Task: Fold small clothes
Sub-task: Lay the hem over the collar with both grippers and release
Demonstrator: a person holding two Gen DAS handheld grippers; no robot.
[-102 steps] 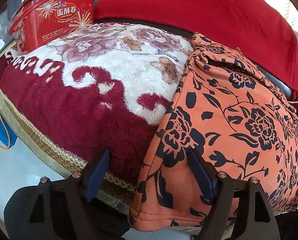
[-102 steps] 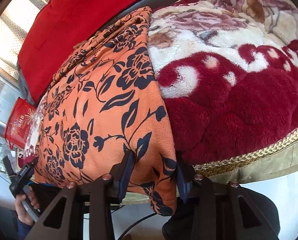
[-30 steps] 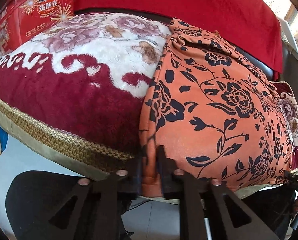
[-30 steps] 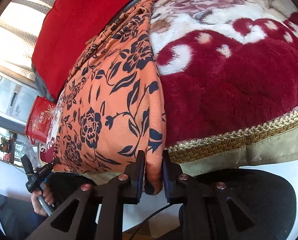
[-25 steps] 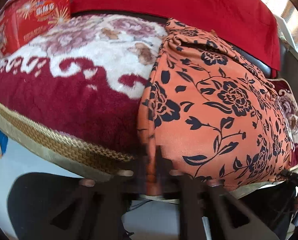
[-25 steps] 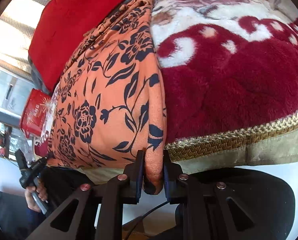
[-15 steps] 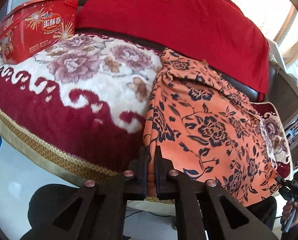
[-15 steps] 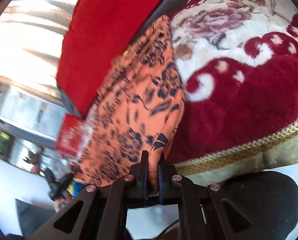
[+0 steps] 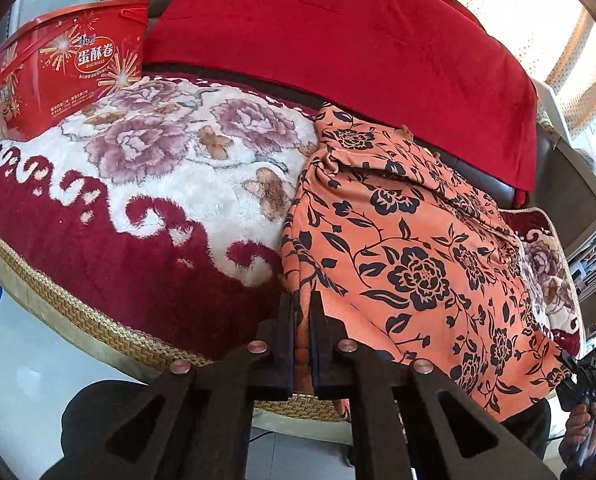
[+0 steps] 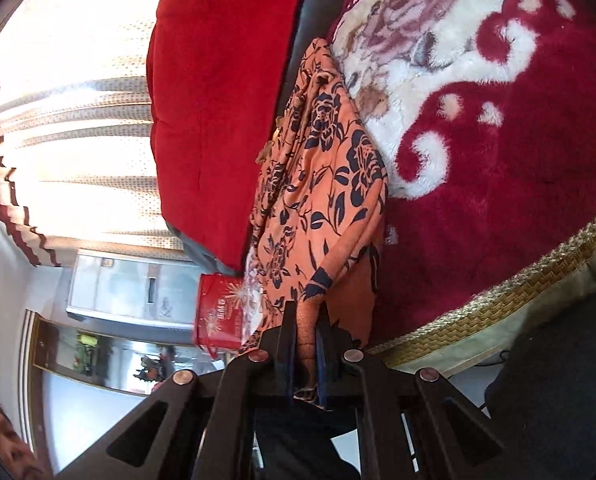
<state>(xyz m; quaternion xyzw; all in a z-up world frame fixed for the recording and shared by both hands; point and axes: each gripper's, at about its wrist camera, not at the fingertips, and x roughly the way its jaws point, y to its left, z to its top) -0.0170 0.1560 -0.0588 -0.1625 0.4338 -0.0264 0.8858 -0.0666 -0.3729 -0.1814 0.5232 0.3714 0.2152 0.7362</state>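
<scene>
A plush floral blanket (image 9: 170, 184) with a woven gold border covers the sofa seat, and a red throw (image 9: 337, 36) drapes the dark backrest. Sun pours through dotted sheer curtains (image 10: 78, 92) (trimmed in dark red). A red egg-roll tin (image 9: 70, 60) sits on the blanket. The floor (image 9: 30, 364) is pale and glossy.

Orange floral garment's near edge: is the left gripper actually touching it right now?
Touching. The left wrist view shows the left gripper closed on the near hem of the orange floral garment, cloth pinched between both fingers.
</scene>
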